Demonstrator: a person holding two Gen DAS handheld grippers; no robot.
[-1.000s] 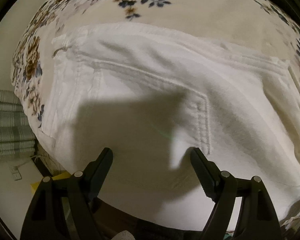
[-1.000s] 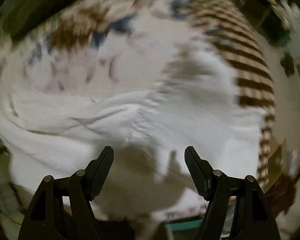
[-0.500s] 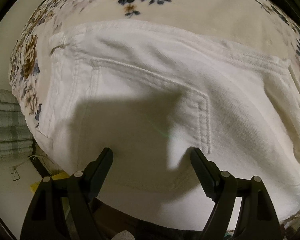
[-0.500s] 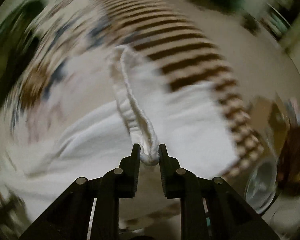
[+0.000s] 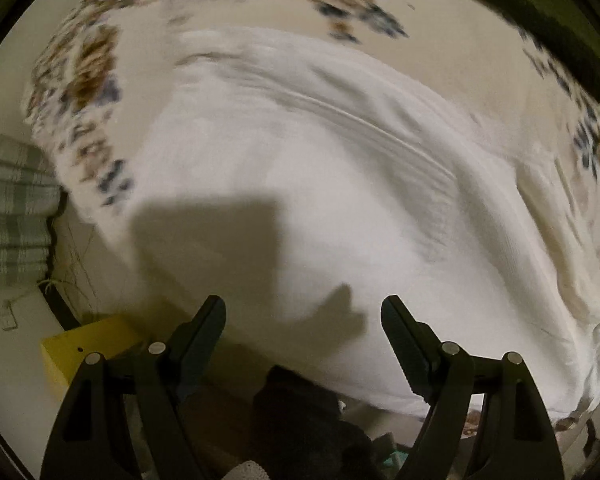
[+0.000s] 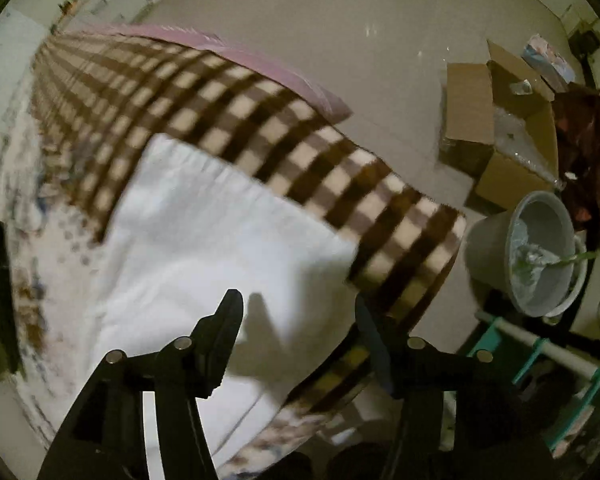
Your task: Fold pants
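Floral bedspread (image 5: pixel 84 80) bearing white pants (image 5: pixel 320 208), checked blanket (image 6: pixel 300 128) alongside. My left gripper (image 5: pixel 303 328) and right gripper (image 6: pixel 298 320) hover spread, empty; a careless regrasp may rumple folded layers.

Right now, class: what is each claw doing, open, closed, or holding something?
Left claw: open, holding nothing, above the white pants.
Right claw: open, holding nothing, over the pants by the checked blanket.
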